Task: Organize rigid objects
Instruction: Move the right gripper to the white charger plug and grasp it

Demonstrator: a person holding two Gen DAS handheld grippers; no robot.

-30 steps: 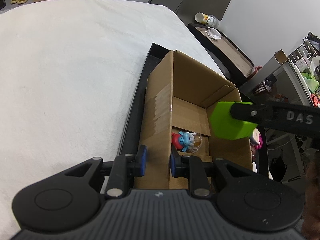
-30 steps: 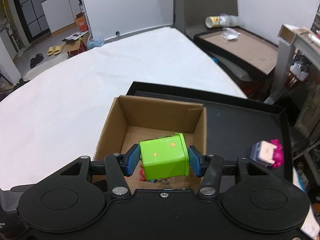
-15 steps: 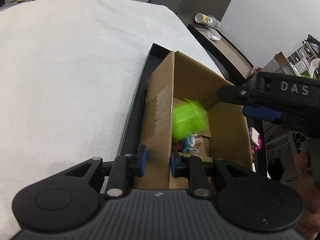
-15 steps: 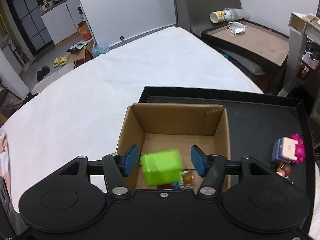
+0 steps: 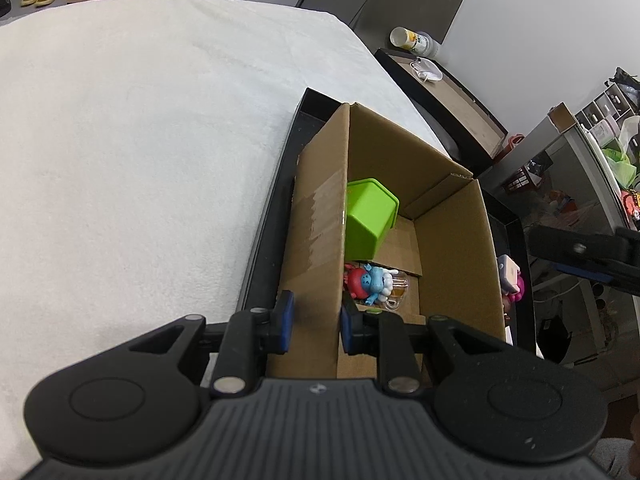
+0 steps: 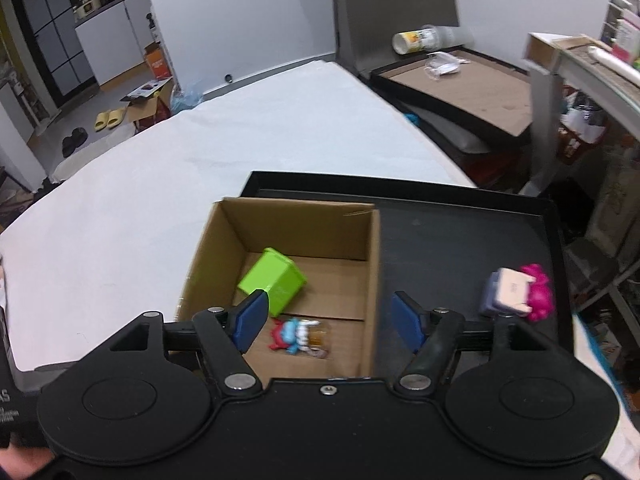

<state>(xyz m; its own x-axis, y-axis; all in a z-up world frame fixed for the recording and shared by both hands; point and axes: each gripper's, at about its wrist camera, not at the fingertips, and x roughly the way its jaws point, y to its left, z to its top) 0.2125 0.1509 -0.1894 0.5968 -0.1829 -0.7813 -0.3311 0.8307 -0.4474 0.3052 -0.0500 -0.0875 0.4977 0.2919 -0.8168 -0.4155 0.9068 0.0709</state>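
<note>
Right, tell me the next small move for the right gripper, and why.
Probably swing the right gripper, jaws just opened and empty, toward the pink-and-white toy on the black tray. The green cube already lies in the cardboard box, whose wall the left gripper clamps.

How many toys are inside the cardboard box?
2: a green cube lying tilted near the left wall of the cardboard box, and a small red-and-blue figure toward the near end. Anything against the near wall would be hidden.

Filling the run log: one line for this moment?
left gripper: shut on cardboard box wall | right gripper: open, just opening | green cube: in box | pink toy: on tray
</note>
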